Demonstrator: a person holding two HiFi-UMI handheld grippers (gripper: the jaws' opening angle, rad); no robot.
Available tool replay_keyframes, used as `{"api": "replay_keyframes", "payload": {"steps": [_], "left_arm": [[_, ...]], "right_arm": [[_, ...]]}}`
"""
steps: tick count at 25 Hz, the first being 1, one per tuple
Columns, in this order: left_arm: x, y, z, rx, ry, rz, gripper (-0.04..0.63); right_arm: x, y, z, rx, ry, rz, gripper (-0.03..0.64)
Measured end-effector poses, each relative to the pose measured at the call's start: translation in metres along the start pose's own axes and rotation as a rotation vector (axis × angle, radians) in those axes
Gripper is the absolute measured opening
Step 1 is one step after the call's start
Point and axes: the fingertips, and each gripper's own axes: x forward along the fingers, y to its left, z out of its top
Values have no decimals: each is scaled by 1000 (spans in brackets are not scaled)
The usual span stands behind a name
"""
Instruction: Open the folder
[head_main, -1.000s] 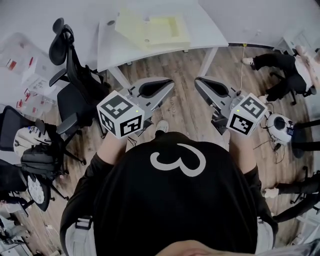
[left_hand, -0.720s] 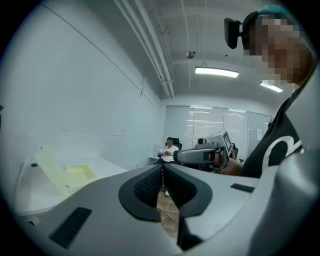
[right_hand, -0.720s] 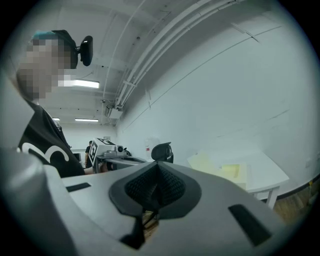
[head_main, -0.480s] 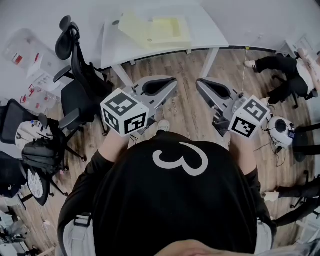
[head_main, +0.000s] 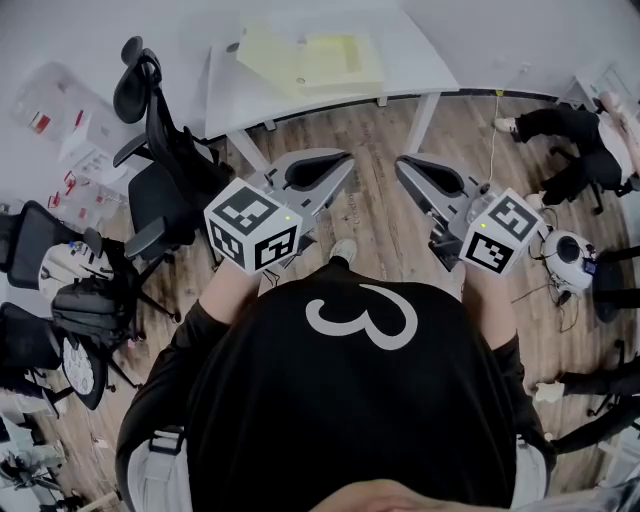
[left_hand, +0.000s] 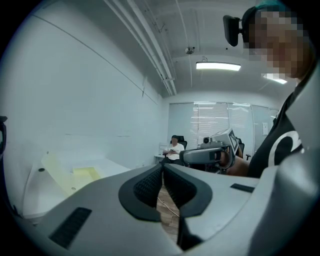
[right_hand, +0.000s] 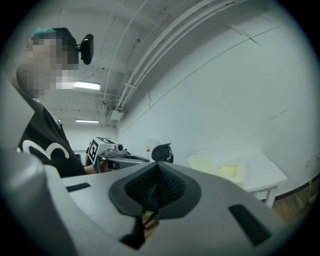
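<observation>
I hold both tools level over the wooden floor (head_main: 380, 230), well short of the bench (head_main: 425, 60). The left tool (head_main: 343, 162) is closed, its pads together on nothing. The right tool (head_main: 405, 163) is likewise closed and empty. The pale yellow folder (head_main: 312, 60) lies flat near the bench's front edge, well apart from both tools. It shows a paler leaf beside a brighter yellow panel. I can't judge whether that is a cover spread open or a closed folder. The scene fits either standing off ahead of an approach or backing away afterwards. The only readable writing is a white "3" (head_main: 360, 318) on the person's black shirt (head_main: 350, 430); nothing on the folder is legible.
</observation>
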Motion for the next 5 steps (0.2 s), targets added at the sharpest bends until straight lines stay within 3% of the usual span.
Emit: {"api": "replay_keyframes", "payload": {"steps": [5], "left_arm": [[-1, 7, -6, 2, 9, 14, 25]], "right_arm": [[9, 0, -6, 2, 9, 13, 23]]}}
